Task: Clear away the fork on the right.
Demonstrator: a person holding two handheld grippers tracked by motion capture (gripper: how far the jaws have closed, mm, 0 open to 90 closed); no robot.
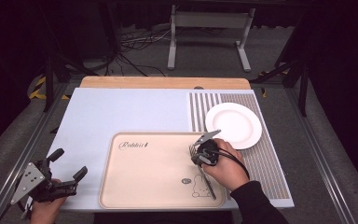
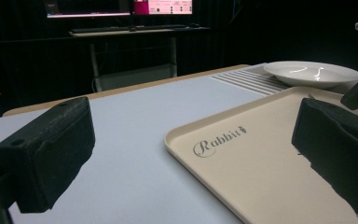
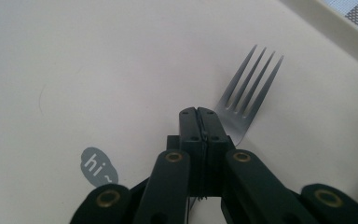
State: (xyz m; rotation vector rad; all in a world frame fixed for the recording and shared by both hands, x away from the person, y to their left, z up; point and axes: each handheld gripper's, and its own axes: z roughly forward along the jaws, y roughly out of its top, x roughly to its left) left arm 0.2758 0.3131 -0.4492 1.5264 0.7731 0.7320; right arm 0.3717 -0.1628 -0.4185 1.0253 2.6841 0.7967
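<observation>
Steel 4-tine fork [image 3: 248,88] in R gripper [image 3: 199,114] jaws, smooth beige tray [image 1: 135,186].

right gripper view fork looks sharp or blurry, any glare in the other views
Right gripper view: the fork tines are fairly sharp, while the near right claw linkage is soft. Left gripper view: bright glints on the plate, dark background, blurred near pads. High view: evenly lit tray, dark surroundings, no strong glare.
</observation>
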